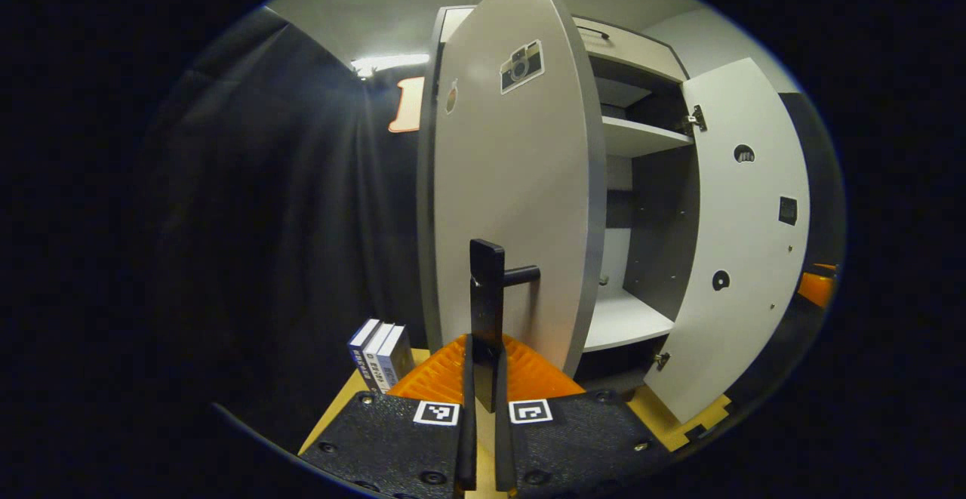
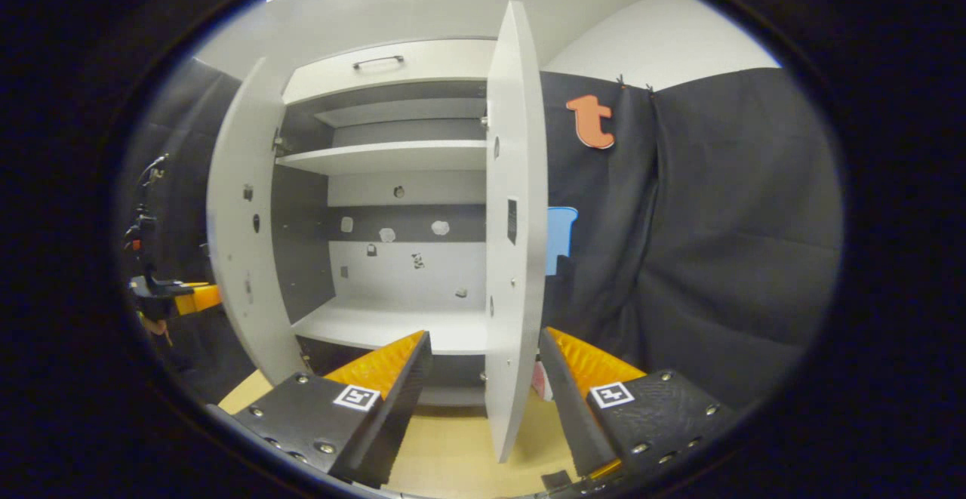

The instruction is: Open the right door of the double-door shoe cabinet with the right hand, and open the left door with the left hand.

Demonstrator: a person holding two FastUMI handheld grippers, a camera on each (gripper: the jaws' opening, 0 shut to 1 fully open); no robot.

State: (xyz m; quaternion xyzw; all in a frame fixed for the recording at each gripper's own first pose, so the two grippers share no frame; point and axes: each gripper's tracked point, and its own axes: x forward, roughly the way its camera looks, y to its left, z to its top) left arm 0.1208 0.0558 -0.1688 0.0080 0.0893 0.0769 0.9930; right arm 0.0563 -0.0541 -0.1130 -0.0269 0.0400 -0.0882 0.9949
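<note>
Both doors of the shoe cabinet [image 2: 392,174] stand swung open.
The left gripper [image 1: 484,378] is clamped on the dark handle [image 1: 489,299] of the left door [image 1: 513,197], which rises straight ahead of it. The right gripper [image 2: 483,386] has its fingers spread apart, the right door [image 2: 515,227] edge-on between them without touching; shelves lie beyond.

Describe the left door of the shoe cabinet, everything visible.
The left door is a flat pale grey panel, laminate by the look, swung well open and upright. A camera-shaped sticker sits high on its outer face. Its black bar handle stands low near the free edge, and the left gripper is shut on that handle. In the right gripper view its inner face carries small stickers. Its hinges cannot be made out.
</note>
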